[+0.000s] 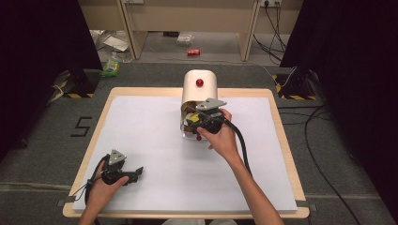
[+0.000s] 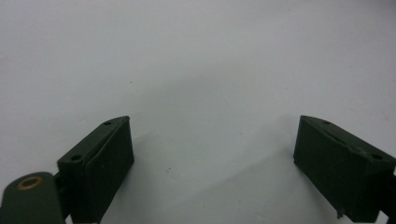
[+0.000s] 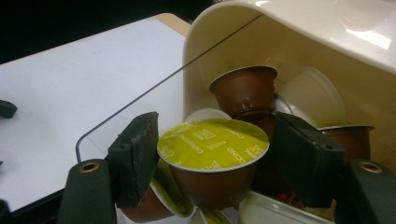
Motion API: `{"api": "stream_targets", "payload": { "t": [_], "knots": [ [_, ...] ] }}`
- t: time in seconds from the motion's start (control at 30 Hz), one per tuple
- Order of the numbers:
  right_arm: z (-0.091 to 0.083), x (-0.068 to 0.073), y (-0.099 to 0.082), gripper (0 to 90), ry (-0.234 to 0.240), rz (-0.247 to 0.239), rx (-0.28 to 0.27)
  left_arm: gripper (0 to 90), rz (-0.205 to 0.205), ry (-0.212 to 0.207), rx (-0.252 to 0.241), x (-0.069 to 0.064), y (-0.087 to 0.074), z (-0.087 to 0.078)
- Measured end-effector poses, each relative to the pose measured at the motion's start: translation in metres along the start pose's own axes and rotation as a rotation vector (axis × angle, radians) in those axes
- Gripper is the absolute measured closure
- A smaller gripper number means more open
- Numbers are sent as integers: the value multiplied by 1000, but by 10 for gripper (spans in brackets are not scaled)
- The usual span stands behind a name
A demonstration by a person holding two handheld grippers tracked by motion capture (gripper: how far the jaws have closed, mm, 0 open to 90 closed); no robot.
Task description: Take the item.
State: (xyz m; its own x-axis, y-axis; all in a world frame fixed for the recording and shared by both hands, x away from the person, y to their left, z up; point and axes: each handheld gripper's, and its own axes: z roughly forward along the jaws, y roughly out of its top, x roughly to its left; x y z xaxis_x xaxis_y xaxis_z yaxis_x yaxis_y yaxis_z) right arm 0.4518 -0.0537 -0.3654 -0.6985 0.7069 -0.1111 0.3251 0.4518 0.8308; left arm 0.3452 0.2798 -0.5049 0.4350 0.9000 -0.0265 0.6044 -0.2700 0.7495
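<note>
A cream, round-topped capsule bin (image 1: 199, 91) with a red knob stands at the middle back of the table, its clear front flap (image 3: 100, 133) folded down. Several brown coffee capsules lie inside. My right gripper (image 1: 196, 120) reaches into the opening. Its jaws are shut on a brown capsule with a yellow-green foil lid (image 3: 212, 161), both pads touching the rim. A brown capsule (image 3: 243, 91) and a white one (image 3: 310, 100) lie behind it. My left gripper (image 1: 135, 172) rests near the front left corner, open with nothing between its pads (image 2: 105, 161).
A white sheet (image 1: 150, 140) covers the wooden table (image 1: 281, 136). The right gripper's black cable (image 1: 241, 143) trails beside the forearm. On the floor beyond the table lie a red can (image 1: 193, 52), litter and wires, with dark curtains on both sides.
</note>
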Motion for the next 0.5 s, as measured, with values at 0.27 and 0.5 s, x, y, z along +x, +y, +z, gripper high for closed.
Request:
{"api": "stream_targets", "payload": {
  "t": [0.27, 0.5],
  "knots": [
    [4, -3, -1, 334, 17, 26, 1, 111, 0, -1, -1, 0, 0, 0],
    [7, -5, 0, 363, 27, 42, -7, 111, 0, 0, 0, 0, 0, 0]
  ]
}}
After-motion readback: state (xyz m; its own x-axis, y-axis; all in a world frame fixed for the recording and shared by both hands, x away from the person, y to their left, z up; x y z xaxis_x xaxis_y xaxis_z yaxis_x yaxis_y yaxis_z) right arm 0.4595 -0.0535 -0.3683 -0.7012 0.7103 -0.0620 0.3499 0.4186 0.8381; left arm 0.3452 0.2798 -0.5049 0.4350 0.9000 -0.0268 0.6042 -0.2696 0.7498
